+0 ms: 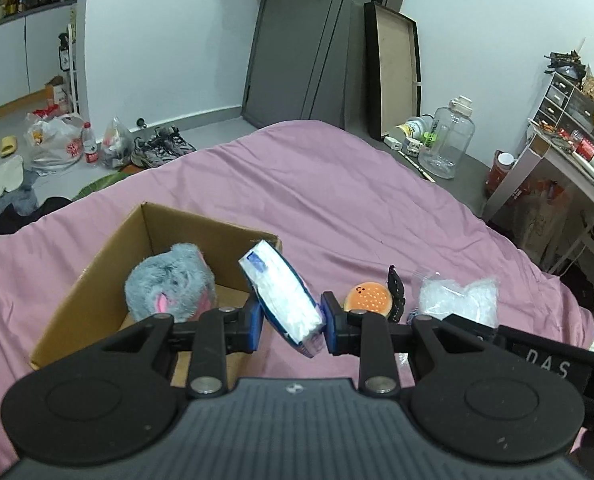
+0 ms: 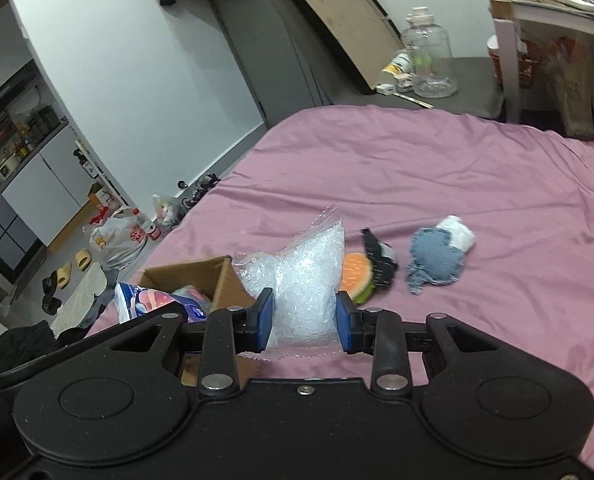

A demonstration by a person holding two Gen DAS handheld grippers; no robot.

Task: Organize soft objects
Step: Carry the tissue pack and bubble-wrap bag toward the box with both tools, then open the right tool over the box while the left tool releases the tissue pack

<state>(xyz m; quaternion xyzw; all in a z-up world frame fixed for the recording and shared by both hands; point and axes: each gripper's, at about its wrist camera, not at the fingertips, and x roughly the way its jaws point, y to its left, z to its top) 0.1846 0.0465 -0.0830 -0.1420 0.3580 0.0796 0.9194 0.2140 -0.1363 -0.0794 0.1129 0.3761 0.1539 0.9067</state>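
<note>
Tissue pack (image 1: pixel 283 300) in left claw (image 1: pixel 291 326), beside cardboard box (image 1: pixel 109 264)

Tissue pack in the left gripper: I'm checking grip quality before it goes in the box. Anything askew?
Yes. The tissue pack sits tilted between the left gripper pads, leaning toward the cardboard box, pinched only near its lower end.

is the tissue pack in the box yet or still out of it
Out. The tissue pack is clamped tilted in the left gripper, beside the cardboard box, which holds only the grey plush.
</note>
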